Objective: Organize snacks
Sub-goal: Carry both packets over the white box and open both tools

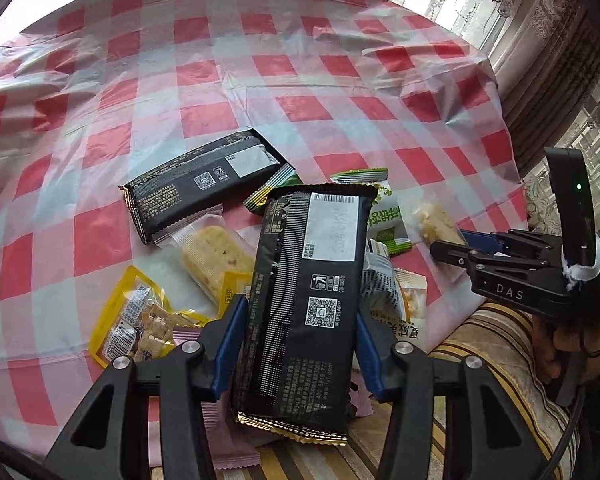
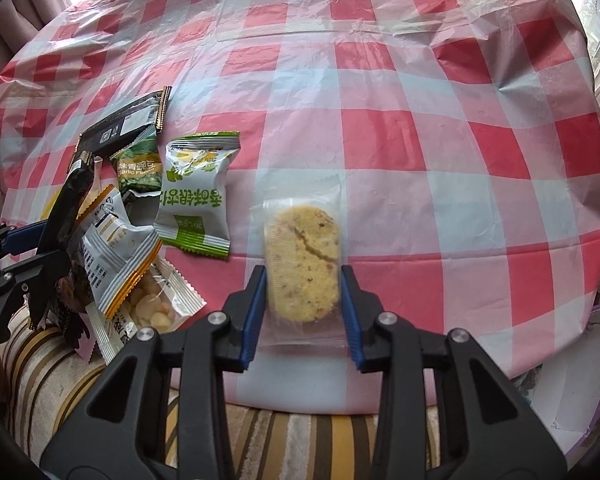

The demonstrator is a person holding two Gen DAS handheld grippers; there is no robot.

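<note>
Now our left hand-held gripper (image 1: 298,344) clamps the long black foil snack bar (image 1: 304,300) above the checked desk (image 1: 260,80); our right hand-held gripper (image 2: 304,312) pinches the clear-wrapped yellow biscuit (image 2: 302,264). We hold each level and set like beside like.

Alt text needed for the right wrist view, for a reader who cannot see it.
The right gripper is closed on a clear-wrapped yellow biscuit, above a red-and-white checked tablecloth. To the left lie a white-and-green snack packet and other snack bags, with the left gripper holding a black packet at the frame's edge.
</note>
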